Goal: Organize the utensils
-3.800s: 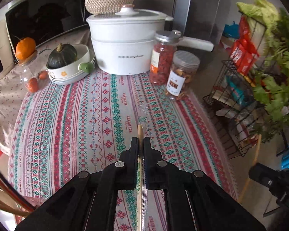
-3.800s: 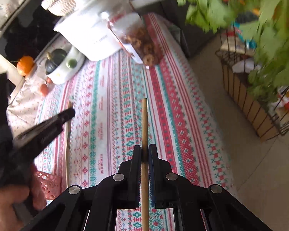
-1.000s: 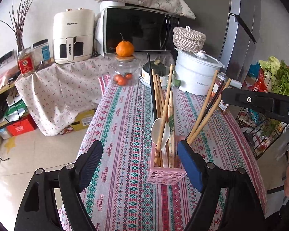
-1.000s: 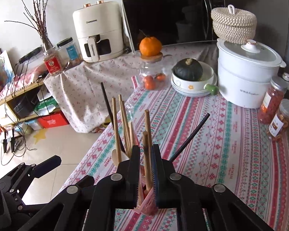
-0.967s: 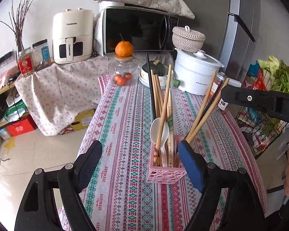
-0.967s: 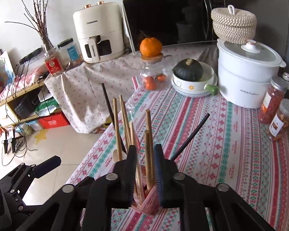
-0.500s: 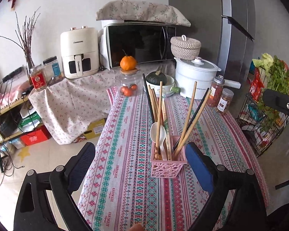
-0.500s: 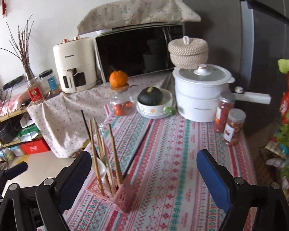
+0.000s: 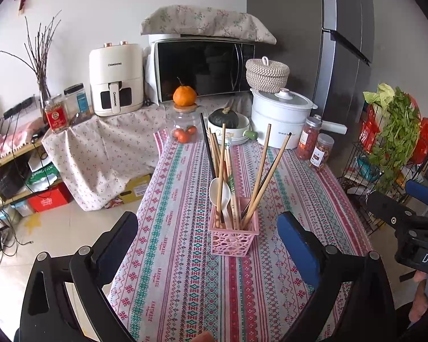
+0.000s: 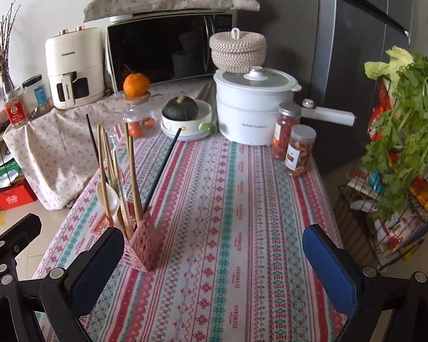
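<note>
Utensils appear sorted: chopsticks (image 9: 259,171) and white spoon (image 9: 224,193) stand in the pink basket (image 9: 232,240) mid-counter (image 9: 185,279), at 12 o'clock from the released, empty left tool (image 9: 207,245); right tool (image 10: 214,259) likewise spread, nothing loose visible.

A: What colour is the utensil basket (image 9: 232,239)?

B: Pink lattice plastic. In it stand tan wooden chopsticks (image 9: 260,171), black chopsticks (image 9: 207,148) and a white spoon (image 9: 220,191).

A: And the tabletop (image 9: 185,270)?

B: Its cloth runs in red, teal and white stripes of cross-stitch motifs.

A: Towards twelve o'clock?

B: A white pot (image 9: 281,119), a dark green squash (image 9: 223,117) in a white bowl (image 9: 242,136), and an orange fruit (image 9: 184,95) on a clear jar (image 9: 184,128).

A: The fingers (image 10: 326,259)?

B: Blue pads on black frames.
</note>
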`<state>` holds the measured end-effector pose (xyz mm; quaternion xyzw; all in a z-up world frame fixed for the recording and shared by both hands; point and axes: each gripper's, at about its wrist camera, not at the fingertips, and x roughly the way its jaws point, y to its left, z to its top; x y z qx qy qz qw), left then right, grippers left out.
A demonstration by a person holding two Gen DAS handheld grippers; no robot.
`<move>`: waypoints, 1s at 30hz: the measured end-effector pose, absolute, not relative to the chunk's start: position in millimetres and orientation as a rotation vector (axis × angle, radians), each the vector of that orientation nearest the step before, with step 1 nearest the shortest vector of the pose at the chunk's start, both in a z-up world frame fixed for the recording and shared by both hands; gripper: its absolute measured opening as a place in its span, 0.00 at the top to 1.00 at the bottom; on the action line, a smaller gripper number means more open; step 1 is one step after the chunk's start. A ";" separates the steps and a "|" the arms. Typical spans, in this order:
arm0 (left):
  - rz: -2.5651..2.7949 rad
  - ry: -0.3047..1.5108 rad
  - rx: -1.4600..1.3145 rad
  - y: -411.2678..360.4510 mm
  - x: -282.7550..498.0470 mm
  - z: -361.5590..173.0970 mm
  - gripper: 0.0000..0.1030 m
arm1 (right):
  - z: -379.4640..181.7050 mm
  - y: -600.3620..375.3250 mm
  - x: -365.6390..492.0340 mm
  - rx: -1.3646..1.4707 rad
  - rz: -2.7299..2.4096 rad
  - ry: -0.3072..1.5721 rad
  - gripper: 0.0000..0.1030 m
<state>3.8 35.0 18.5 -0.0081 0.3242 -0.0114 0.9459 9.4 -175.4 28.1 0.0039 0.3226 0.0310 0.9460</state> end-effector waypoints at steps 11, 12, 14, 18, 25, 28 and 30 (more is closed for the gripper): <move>-0.031 0.673 -0.007 28.0 8.6 15.5 0.03 | 35.9 -181.5 5.3 0.015 0.042 0.621 0.00; -0.032 0.672 -0.006 27.1 8.4 15.5 0.03 | 35.7 -182.1 5.4 0.014 0.041 0.622 0.00; -0.034 0.670 -0.004 24.8 7.5 16.0 0.03 | 35.3 -182.9 5.1 0.017 0.039 0.624 0.00; -0.033 0.666 -0.004 23.3 6.0 16.7 0.03 | 35.4 -184.6 3.9 0.021 0.035 0.625 0.00; -0.035 0.667 -0.002 23.5 6.1 16.6 0.03 | 35.4 -186.5 3.2 0.024 0.037 0.626 0.00; -0.036 0.668 -0.004 23.3 5.7 16.8 0.03 | 34.9 -185.9 3.0 0.023 0.039 0.629 0.00; -0.034 0.666 -0.003 23.3 5.7 16.9 0.03 | 34.5 -184.9 3.2 0.022 0.039 0.631 0.00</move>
